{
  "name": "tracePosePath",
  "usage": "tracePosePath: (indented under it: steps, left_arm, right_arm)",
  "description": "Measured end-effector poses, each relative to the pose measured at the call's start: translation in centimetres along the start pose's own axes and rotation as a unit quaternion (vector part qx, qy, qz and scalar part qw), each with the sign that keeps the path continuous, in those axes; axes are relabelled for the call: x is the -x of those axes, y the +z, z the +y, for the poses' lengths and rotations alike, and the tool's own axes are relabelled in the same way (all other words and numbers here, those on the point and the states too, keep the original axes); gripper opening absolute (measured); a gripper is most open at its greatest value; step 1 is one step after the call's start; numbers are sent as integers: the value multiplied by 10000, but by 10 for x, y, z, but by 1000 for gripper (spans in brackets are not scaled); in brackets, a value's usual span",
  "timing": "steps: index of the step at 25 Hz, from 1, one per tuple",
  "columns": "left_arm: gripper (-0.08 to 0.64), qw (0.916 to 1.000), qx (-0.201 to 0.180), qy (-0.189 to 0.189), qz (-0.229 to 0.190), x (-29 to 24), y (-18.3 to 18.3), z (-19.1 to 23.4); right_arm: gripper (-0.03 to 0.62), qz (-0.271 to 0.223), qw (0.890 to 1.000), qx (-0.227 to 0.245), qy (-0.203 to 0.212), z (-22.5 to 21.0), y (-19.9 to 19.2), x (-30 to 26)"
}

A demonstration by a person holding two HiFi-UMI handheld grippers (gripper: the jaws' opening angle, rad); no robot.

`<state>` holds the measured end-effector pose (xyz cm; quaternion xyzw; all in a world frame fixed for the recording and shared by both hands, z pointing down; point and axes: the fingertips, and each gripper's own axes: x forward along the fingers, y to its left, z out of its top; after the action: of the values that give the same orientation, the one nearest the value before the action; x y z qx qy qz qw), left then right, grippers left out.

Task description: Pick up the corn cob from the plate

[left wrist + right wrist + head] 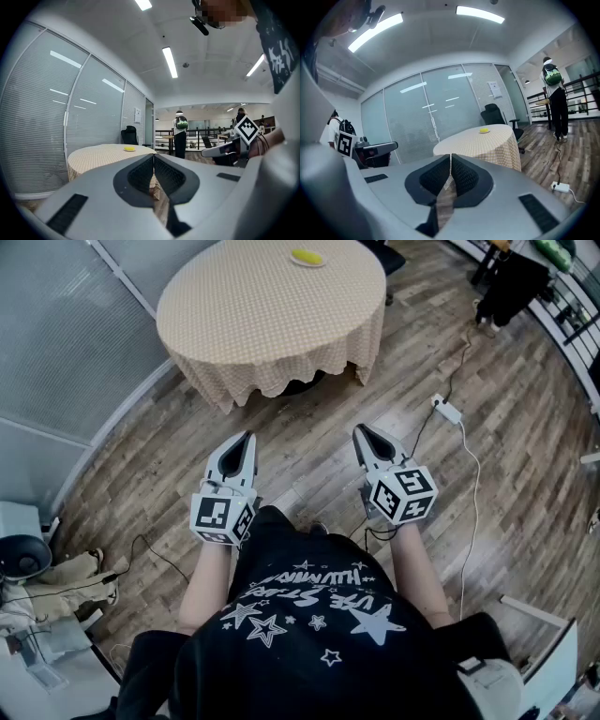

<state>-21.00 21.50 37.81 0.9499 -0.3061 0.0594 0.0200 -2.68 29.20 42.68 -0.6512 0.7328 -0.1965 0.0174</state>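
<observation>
Head view showed the left gripper (247,437) held low over the wooden floor (309,465), its jaws pressed together with nothing between them. Beyond it, well apart, stood the round counter (234,324) under a checked cloth. Near the counter's far edge lay the plate (322,261) with the yellow corn cob (307,256) resting on it, touched by neither gripper. Just right of the left gripper, the right gripper (362,430) also had its jaws fully together and carried nothing. Both grippers pointed toward the counter, side by side, far from the plate. Farther right, a white power strip (448,411) lay on the floor, and a white cable (473,484) trailed from it across the boards.
</observation>
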Motion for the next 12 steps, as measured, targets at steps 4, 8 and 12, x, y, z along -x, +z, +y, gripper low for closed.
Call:
tracePosePath:
  steps: [4, 8, 12]
  left_arm:
    - [9, 9999, -104, 24, 21, -11, 1, 3]
    - [9, 9999, -120, -40, -2, -14, 3, 0]
    - [10, 10000, -75, -39, 38, -12, 0, -1]
  right_arm:
    - [29, 26, 10000, 92, 15, -1, 1, -8]
    - [29, 49, 9999, 140, 5, -1, 0, -9]
    - [29, 75, 9999, 142, -26, -2, -1, -8]
